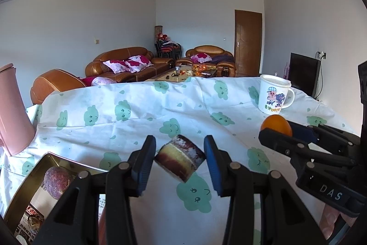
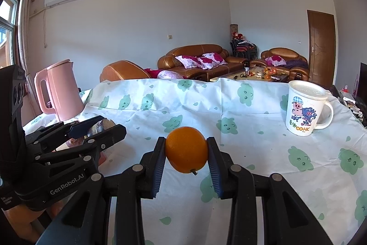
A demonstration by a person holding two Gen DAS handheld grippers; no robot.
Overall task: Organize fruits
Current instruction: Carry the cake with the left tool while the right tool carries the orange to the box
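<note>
My left gripper (image 1: 180, 161) is shut on a tilted red and yellow layered piece (image 1: 180, 157) with a whitish speckled face, held above the cloud-print tablecloth (image 1: 137, 111). My right gripper (image 2: 186, 153) is shut on an orange (image 2: 186, 152), its stem end pointing down. In the left wrist view the orange (image 1: 276, 124) and the right gripper show at the right. In the right wrist view the left gripper (image 2: 101, 128) shows at the left with its piece partly hidden. A gold tin (image 1: 68, 161) at lower left holds a reddish round fruit (image 1: 58, 180).
A pink kettle (image 2: 59, 91) stands at the table's far left. A white cartoon mug (image 2: 305, 107) with a lid stands at the far right. Behind the table are brown sofas (image 2: 197, 59) and a coffee table. The two grippers hang side by side.
</note>
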